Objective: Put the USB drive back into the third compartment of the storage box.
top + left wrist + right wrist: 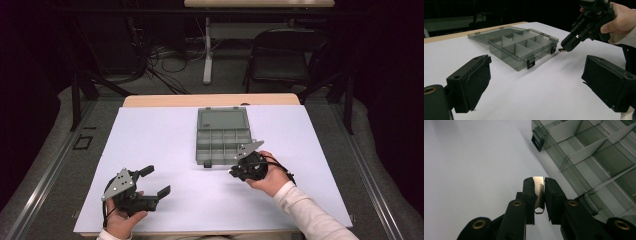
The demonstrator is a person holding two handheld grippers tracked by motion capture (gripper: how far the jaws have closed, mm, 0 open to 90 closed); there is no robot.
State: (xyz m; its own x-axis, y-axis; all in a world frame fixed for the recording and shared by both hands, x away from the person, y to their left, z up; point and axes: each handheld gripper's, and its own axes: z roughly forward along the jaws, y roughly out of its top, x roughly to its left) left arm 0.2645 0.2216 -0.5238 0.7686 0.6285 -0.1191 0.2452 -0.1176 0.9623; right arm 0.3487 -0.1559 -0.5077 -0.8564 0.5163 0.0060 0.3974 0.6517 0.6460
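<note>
A smoky grey compartment box [199, 148] lies open on the white sheet, its lid [222, 120] folded back; the dividers [522, 50] stand in bare cells. My right gripper [234, 173] hovers just off the box's near right corner, shut on a small flat silver metal piece [539, 190] that looks like a thumb drive. Its tip [562, 50] pokes out of the jaws near a black latch [553, 49]. My left gripper [156, 181] rests low at the near left of the sheet, open and with nothing between its pads [477, 82].
The white sheet [165, 135] covers a wooden table [150, 100]. Beyond the far edge are a folding chair [282, 57], a table leg [207, 50] and tangled floor cables [165, 60]. A second black latch [537, 140] sits on the box front.
</note>
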